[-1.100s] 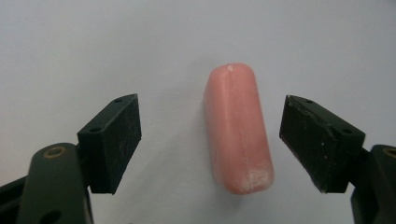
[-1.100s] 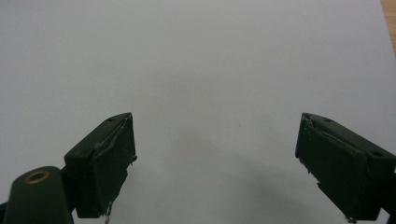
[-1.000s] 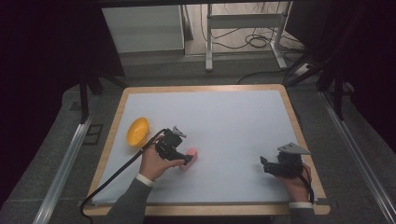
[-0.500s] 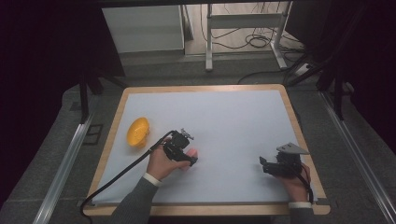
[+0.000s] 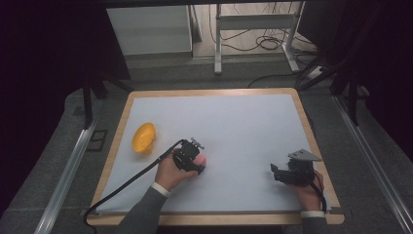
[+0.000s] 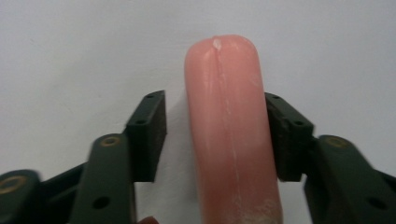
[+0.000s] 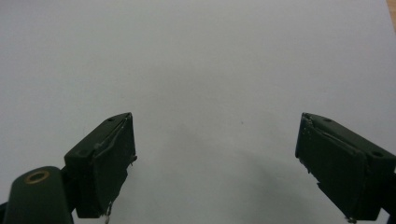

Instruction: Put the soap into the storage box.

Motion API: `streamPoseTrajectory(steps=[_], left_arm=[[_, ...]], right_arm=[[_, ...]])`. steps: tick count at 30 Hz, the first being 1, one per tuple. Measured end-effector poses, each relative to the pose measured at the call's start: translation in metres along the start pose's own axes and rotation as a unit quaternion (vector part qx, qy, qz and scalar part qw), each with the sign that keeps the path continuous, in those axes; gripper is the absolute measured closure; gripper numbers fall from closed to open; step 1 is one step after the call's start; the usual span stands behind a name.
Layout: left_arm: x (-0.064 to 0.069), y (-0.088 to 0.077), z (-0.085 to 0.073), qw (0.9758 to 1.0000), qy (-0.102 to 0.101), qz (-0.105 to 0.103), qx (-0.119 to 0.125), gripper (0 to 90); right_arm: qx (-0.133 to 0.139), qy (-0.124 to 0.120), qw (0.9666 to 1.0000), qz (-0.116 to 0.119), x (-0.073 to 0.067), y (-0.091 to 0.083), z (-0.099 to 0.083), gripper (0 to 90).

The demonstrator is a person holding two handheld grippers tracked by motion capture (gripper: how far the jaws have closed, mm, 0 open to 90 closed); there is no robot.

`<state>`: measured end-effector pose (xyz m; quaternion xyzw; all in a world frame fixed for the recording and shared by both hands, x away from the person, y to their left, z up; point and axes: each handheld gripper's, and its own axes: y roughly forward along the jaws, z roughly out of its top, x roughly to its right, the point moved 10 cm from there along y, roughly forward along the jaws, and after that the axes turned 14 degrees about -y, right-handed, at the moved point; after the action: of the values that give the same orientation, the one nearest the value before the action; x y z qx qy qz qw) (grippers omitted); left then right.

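A pink sausage-shaped piece (image 6: 229, 130) lies on the white sheet, and from the high view just its end (image 5: 201, 161) peeks out beside the hand. My left gripper (image 6: 215, 107) straddles it, and its jaws have just been closing. One pad (image 6: 285, 135) touches the sausage's side, while the other pad (image 6: 149, 133) stands a small gap away from it. Seen from above, the left gripper (image 5: 190, 158) sits left of the table's middle. My right gripper (image 7: 215, 158) is open over bare sheet, and it rests near the front right corner (image 5: 275, 173).
An orange-yellow rounded object (image 5: 144, 137) lies near the left edge of the white sheet (image 5: 234, 122). A wooden rim (image 5: 311, 131) frames the table. A black cable (image 5: 131, 180) trails from the left gripper to the front left corner.
The left gripper has moved slightly right and down over the pink sausage, which is now mostly covered, and its jaws have narrowed around it. The right gripper has kept still.
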<state>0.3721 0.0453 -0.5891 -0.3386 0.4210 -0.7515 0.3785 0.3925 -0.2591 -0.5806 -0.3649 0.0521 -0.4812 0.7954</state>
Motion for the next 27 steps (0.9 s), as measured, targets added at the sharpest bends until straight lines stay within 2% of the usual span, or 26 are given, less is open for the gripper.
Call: streamPoseTrajectory(steps=[5, 14, 24, 27], left_arm=[[-0.001, 0.0, 0.001, 1.0, -0.007, -0.001, -0.004, 59.3], [-0.002, -0.003, 0.001, 1.0, -0.005, 0.001, -0.002, 60.0], [-0.007, -0.02, 0.005, 0.9998, -0.004, -0.002, 0.018, 60.0], [-0.009, -0.024, 0.005, 0.9996, -0.009, -0.003, 0.026, 60.0]], right_arm=[[-0.003, 0.0, 1.0, 0.0, 0.0, 0.001, -0.001, 11.9], [-0.004, 0.0, 1.0, -0.001, 0.0, 0.001, -0.001, 11.9], [-0.003, 0.0, 1.0, -0.002, 0.001, 0.001, -0.001, 11.9], [-0.005, -0.001, 1.0, -0.002, 0.001, 0.001, -0.001, 11.9]])
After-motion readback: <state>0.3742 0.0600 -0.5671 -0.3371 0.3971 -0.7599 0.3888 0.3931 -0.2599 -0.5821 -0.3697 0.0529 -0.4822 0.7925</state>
